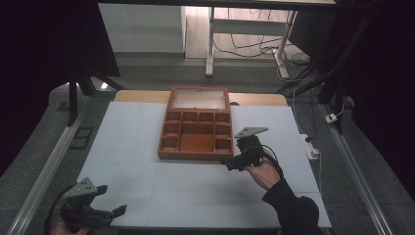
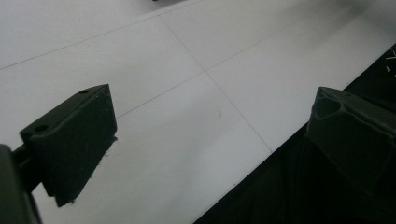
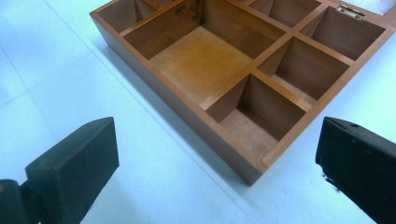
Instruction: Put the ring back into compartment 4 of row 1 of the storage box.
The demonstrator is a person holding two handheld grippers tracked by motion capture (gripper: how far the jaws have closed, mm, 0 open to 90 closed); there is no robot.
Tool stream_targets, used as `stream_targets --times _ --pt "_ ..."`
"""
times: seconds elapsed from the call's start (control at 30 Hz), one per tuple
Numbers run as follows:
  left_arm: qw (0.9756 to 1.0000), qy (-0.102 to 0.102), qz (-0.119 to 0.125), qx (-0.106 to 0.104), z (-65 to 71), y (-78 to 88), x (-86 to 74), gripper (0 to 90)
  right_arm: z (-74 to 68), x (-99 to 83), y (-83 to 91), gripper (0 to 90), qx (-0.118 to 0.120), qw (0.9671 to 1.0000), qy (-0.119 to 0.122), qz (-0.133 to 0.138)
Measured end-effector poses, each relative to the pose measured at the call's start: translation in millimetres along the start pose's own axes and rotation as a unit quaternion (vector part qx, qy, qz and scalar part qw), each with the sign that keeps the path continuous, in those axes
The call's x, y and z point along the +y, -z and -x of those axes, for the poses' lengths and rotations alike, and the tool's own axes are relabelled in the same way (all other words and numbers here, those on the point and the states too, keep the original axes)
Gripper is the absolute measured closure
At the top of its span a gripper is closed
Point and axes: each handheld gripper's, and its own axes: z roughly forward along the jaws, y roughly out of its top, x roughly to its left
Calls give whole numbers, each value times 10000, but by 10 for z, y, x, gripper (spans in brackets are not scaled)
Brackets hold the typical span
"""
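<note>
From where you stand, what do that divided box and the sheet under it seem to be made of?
The box looks like wood with a smooth reddish-brown stain: grain shows on the floor of its big compartment. Its open lid seems to hold a clear pane. The white table surface looks like matte board in panels, judging by thin seams.

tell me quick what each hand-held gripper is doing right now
Left hand-held gripper: open, holding nothing, over the white table.
Right hand-held gripper: open, holding nothing, by the wooden box.
</note>
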Motion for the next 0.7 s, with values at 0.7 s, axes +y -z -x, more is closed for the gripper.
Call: stream_targets --times 0.7 --pt "10000 -5 5 -7 2 0 2 18 -128 -306 327 0 17 9999 -48 135"
